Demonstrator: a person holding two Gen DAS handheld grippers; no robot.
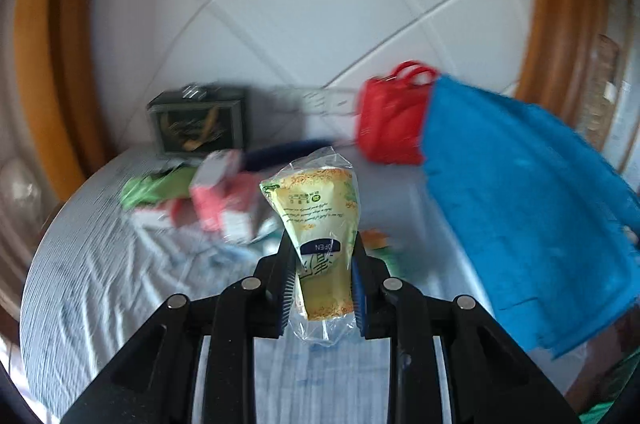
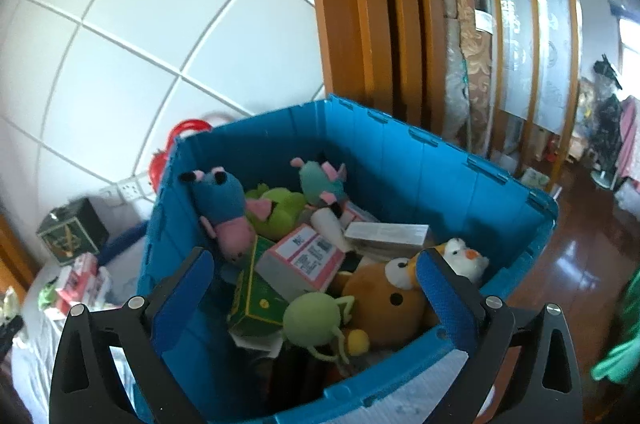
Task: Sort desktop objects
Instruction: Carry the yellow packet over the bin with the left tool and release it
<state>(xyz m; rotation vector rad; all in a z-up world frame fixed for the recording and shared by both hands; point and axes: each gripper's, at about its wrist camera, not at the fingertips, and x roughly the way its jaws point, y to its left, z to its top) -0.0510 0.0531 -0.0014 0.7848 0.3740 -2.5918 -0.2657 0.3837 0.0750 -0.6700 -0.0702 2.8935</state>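
left claw point(image 1: 322, 284) clamps a yellow snack packet point(image 1: 318, 220) above the table point(image 1: 100, 284), lifted clear so i can carry it binward. right claw point(image 2: 316, 288) gapes empty over the blue bin point(image 2: 400, 160).

A home – plush toys point(image 2: 224, 208), tiled wall point(image 2: 160, 4), wooden doorframe point(image 2: 360, 4).

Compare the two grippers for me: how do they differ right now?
The left gripper is shut on a yellow snack packet; the right gripper stands wide open with nothing between its fingers. The left one is over the cloth-covered table; the right one is over the blue bin of toys and boxes. Both have black frames and blue pads.
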